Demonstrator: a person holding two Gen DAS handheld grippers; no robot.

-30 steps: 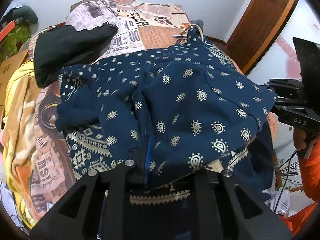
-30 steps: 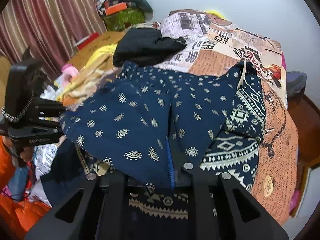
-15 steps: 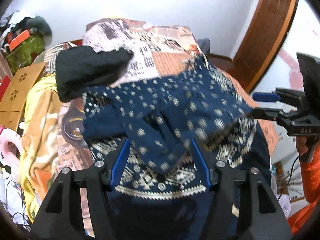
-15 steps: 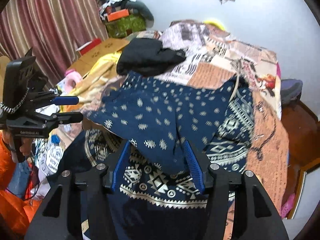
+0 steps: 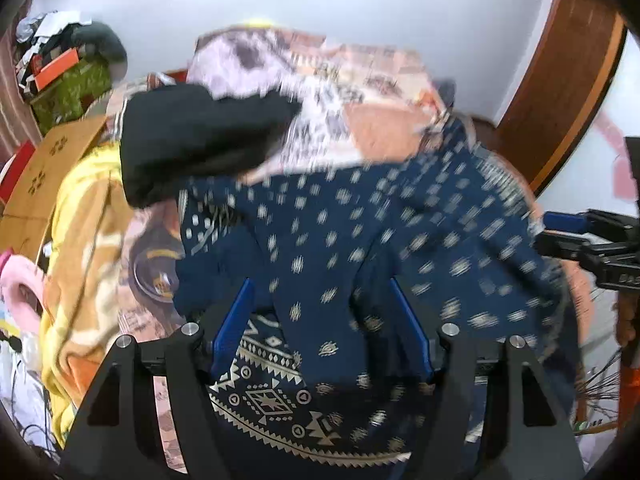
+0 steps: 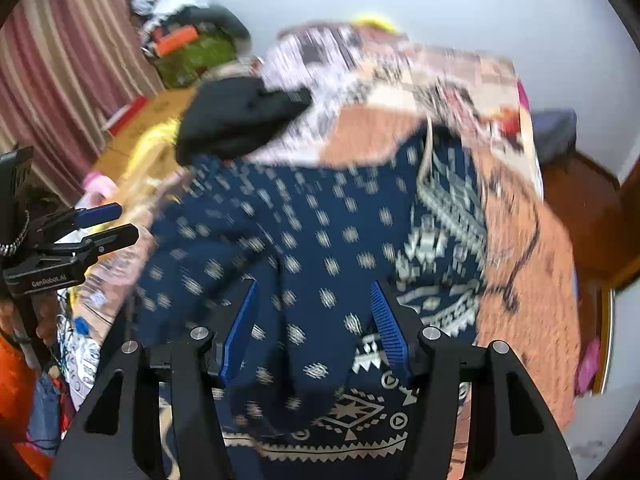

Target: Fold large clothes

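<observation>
A large navy garment (image 5: 360,240) with pale paisley dots and a zigzag-patterned border lies folded over on the bed, also in the right wrist view (image 6: 300,232). My left gripper (image 5: 320,308) hangs above its near edge with the jaws opening; cloth lies below and between the blue pads (image 5: 234,320) without being pinched. My right gripper (image 6: 314,300) is open over the same near edge, and nothing is pressed by its pads (image 6: 386,328). Each gripper shows in the other's view: the right one (image 5: 580,236) and the left one (image 6: 92,228). Both pictures are motion-blurred.
A black garment (image 5: 200,148) lies on the newspaper-print bedspread (image 5: 360,92) beyond the navy one. A yellow-orange blanket (image 5: 80,240) and a cardboard box (image 5: 48,168) sit at the left. A wooden door (image 5: 560,100) is at the right, a striped curtain (image 6: 60,60) on the far left.
Both grippers were shut on the garment's raised edge a second ago. They have opened and let it go; the fold has dropped flat onto the bed and both hands have drawn back.
</observation>
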